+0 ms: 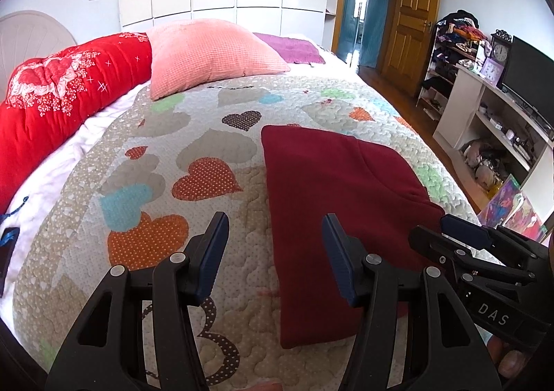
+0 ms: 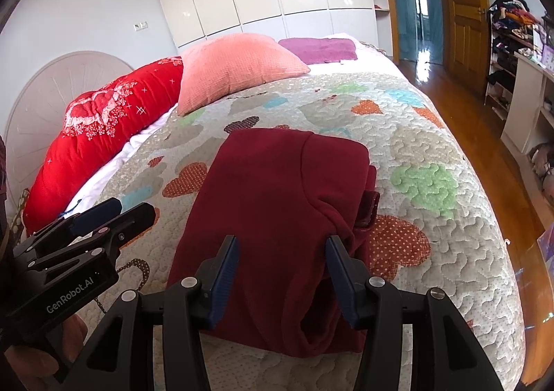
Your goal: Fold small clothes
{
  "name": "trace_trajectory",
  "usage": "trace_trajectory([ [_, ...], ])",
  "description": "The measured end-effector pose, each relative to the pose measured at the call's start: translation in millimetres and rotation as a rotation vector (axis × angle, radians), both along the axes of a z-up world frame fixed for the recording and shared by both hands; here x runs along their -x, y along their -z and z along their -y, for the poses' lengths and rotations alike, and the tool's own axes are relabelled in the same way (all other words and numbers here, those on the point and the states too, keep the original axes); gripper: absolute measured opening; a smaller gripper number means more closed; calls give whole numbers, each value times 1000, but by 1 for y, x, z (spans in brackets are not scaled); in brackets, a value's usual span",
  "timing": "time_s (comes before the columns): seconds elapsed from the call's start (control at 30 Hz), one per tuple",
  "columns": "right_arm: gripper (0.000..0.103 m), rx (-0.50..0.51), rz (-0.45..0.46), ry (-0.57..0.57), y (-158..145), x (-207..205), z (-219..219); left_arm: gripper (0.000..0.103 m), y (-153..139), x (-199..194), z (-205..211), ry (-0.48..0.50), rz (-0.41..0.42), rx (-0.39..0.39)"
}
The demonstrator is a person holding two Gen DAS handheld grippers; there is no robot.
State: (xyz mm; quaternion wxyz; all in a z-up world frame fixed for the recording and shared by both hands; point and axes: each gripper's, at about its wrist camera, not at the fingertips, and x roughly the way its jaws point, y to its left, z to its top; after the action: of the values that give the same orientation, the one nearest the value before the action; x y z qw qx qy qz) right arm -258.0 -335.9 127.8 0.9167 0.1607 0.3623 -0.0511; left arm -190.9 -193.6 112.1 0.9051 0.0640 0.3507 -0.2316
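On the quilted bed [image 1: 214,252], the dark red garment [image 2: 277,190] lies lengthwise ahead of the right claw [image 2: 282,254]; the left claw [image 1: 275,232] hangs beside it, both apart, empty.

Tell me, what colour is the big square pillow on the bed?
The square pillow is salmon pink with a waffle texture, clearest in the left wrist view.
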Motion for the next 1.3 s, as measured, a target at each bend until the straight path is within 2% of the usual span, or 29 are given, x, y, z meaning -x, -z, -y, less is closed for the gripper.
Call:
trace_trajectory([
  [1.3, 53, -17, -6, -4, 5, -3, 1, 56, 2, -4, 2, -7, 1, 6],
])
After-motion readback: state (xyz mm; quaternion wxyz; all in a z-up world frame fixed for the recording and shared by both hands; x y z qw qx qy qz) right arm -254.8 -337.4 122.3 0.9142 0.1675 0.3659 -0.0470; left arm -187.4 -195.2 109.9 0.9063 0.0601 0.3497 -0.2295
